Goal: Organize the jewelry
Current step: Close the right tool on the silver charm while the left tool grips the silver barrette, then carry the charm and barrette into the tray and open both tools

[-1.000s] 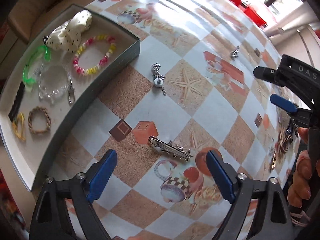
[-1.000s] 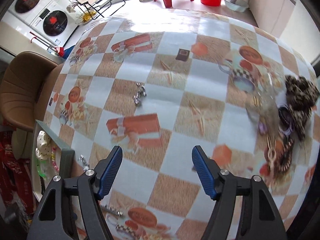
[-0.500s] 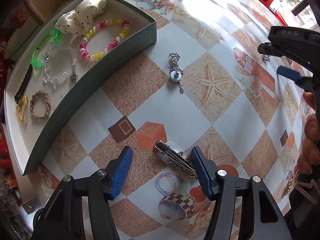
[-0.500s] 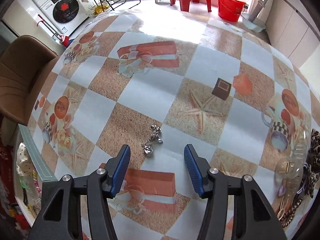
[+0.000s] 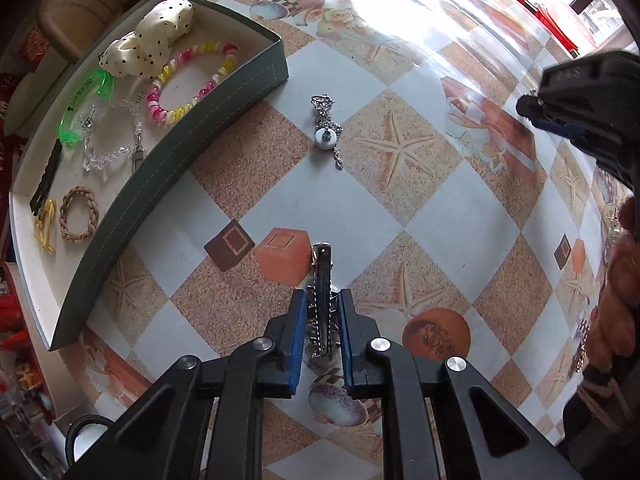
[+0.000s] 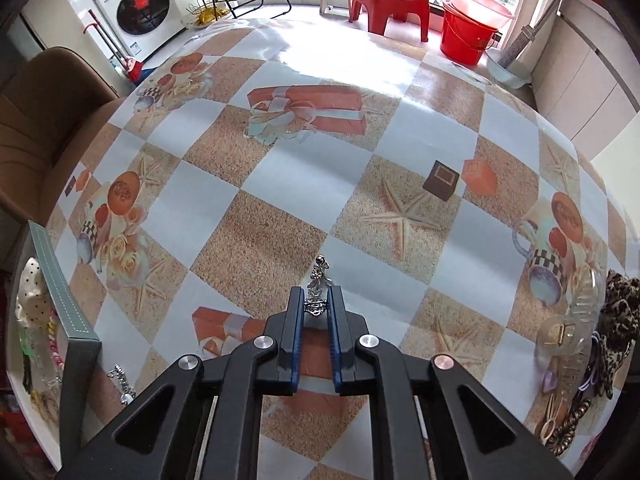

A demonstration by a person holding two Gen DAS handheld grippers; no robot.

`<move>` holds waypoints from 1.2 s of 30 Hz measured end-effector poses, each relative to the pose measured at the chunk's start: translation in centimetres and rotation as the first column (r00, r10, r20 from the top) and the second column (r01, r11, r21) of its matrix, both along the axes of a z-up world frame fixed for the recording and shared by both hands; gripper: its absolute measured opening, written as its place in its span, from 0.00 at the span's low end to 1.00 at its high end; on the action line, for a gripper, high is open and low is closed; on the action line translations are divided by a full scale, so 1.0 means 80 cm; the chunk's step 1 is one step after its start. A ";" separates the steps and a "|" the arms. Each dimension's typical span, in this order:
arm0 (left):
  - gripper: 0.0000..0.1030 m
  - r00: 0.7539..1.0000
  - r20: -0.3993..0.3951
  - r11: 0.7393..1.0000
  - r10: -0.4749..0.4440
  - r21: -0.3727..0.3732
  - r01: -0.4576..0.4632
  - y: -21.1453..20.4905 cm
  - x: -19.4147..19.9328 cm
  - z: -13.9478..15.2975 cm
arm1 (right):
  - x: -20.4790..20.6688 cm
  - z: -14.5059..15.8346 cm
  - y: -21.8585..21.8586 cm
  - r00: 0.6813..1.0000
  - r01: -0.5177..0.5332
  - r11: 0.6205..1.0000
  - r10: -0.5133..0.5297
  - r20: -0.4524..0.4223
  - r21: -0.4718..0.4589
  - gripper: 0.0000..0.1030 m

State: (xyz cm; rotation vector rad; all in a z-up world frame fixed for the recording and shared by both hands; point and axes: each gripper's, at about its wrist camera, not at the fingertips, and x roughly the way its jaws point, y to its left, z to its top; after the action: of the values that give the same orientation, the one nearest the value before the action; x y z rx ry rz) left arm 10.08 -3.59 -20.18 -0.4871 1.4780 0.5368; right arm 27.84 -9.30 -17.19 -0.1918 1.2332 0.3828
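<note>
Left gripper (image 5: 323,322) closing on a stiff, light spiked metal hair clip (image 5: 322,300) lying on the table (image 5: 440,208); right gripper (image 6: 316,314) closing on a small, slippery silver trinket (image 6: 317,284), probably an earring.

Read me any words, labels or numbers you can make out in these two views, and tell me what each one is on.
None can be read for certain.
Green bangle in the tray: dark print, too small to read.
Right gripper body, seen from the left wrist: raised lettering, too blurred to read.
Washing machine: a small label by the door, too small to read.
</note>
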 end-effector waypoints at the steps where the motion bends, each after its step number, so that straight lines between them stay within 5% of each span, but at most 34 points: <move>1: 0.16 1.000 0.004 1.000 -0.010 -0.004 0.010 0.005 -0.002 0.002 | -0.004 0.002 -0.004 1.000 0.005 1.000 -0.005 -0.008 0.011 0.12; 22: 0.14 0.934 0.190 0.944 -0.302 -0.076 0.321 0.053 -0.053 0.091 | -0.131 0.050 -0.088 0.978 0.123 0.974 -0.086 -0.190 0.190 0.12; 36: 0.14 0.888 0.228 0.908 -0.400 -0.036 0.418 0.101 -0.094 0.129 | -0.198 0.097 -0.073 0.977 0.156 0.966 -0.121 -0.173 0.208 0.12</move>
State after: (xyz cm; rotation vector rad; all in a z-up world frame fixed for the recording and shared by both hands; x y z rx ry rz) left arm 2.53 4.46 -9.86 -0.2735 1.3461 0.0813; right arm 12.04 -15.13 -9.40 0.1181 1.3420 0.4156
